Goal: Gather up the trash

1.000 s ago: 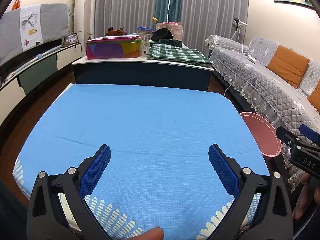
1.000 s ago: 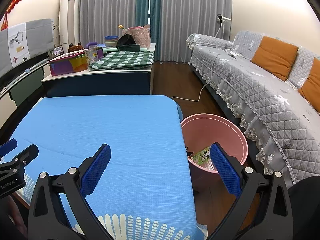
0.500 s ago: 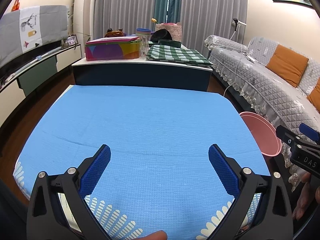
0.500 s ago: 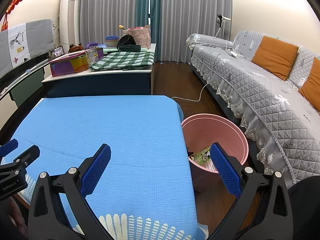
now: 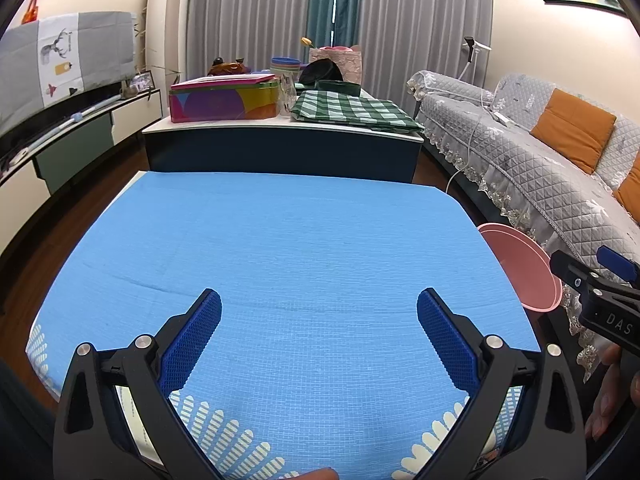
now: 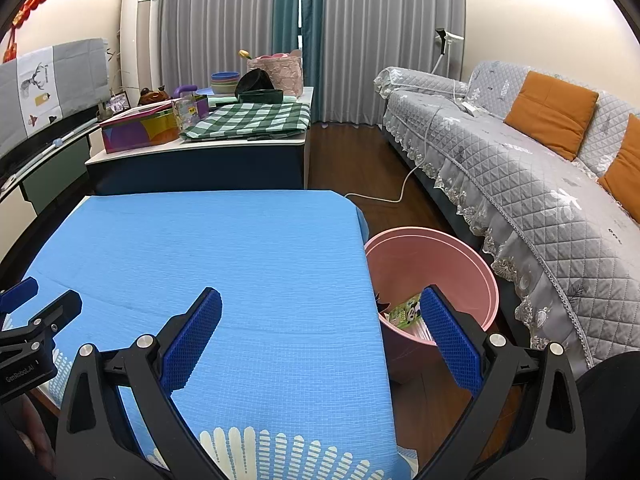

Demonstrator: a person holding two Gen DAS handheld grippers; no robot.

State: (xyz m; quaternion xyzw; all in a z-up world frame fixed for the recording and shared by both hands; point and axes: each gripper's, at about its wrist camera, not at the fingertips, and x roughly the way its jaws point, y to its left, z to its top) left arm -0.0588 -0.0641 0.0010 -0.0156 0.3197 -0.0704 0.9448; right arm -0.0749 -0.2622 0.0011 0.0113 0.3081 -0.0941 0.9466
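Left gripper (image 5: 319, 308) hangs low over the near edge of the blue mat (image 5: 280, 248), jaws spread wide, nothing between them. Right gripper (image 6: 320, 306), jaws just as wide and empty, straddles the mat's right edge: one pad (image 6: 192, 336) over the mat, the other over the pink bin (image 6: 472, 264). The mat runs bare all the way to its far edge, with one faint crease across it. White fringe marks line the near edge. Just off the right edge, down on the wood floor (image 6: 360, 152), stands the bin, touching or nearly touching the table corner. Inside it lies trash: a green printed wrapper (image 6: 406, 314) and something dark beside it, too hidden to tell. Beyond the bin, a strip of open floor, then the grey sofa (image 6: 520, 184) with orange cushions. Straight ahead past the mat, a low cabinet (image 5: 280, 148) carries a bright tin (image 5: 224, 100) and a green check cloth (image 5: 352, 110); curtains behind.
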